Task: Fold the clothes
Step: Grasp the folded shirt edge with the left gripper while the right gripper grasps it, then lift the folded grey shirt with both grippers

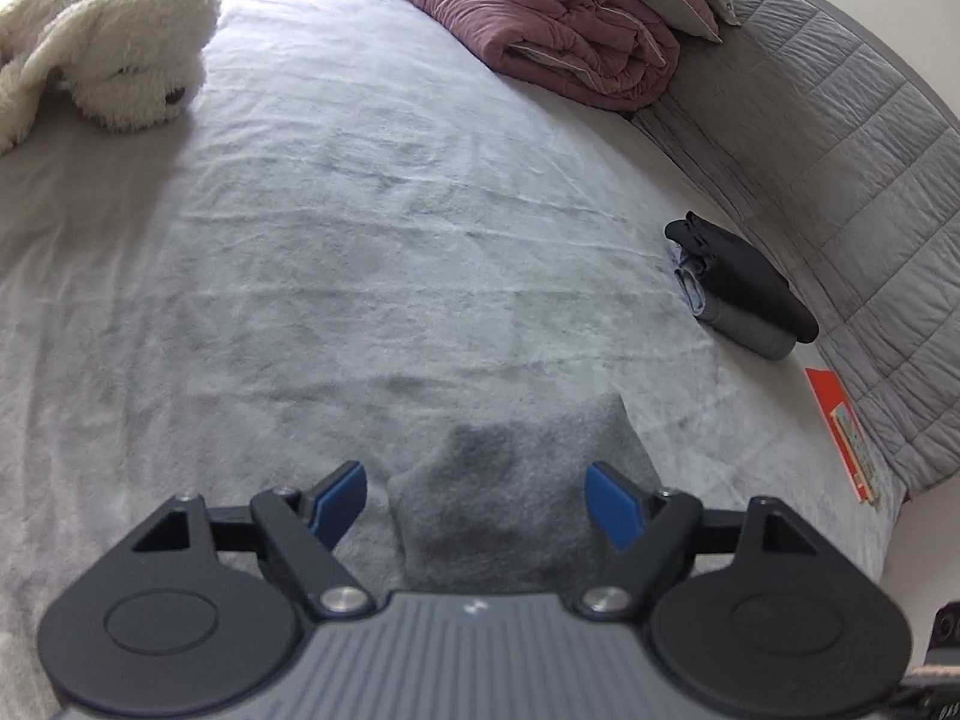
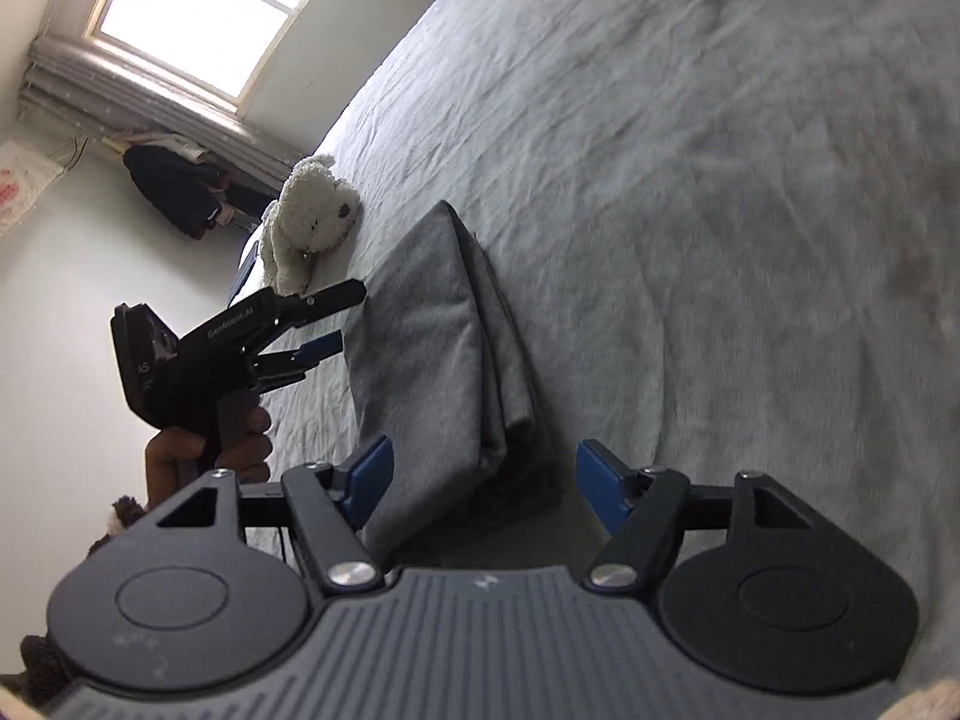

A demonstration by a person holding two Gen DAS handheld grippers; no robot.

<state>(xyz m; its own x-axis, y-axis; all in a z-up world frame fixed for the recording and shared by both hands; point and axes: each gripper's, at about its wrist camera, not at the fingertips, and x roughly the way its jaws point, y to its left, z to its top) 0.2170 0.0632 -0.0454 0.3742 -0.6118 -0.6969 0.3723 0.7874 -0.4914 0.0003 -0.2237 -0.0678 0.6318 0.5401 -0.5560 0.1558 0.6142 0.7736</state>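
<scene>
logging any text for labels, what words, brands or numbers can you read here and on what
"GenRobot.AI": on the side of the left hand-held gripper, small, my best reading.
Letters near its rear: too blurred to read.
Orange booklet on the bed: print too small to read.
Red marks on the wall hanging: unreadable.

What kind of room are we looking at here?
Most likely a bedroom: a wide bed under a grey sheet, a rolled pink quilt against the padded headboard, and a white plush dog lying on it.
</scene>
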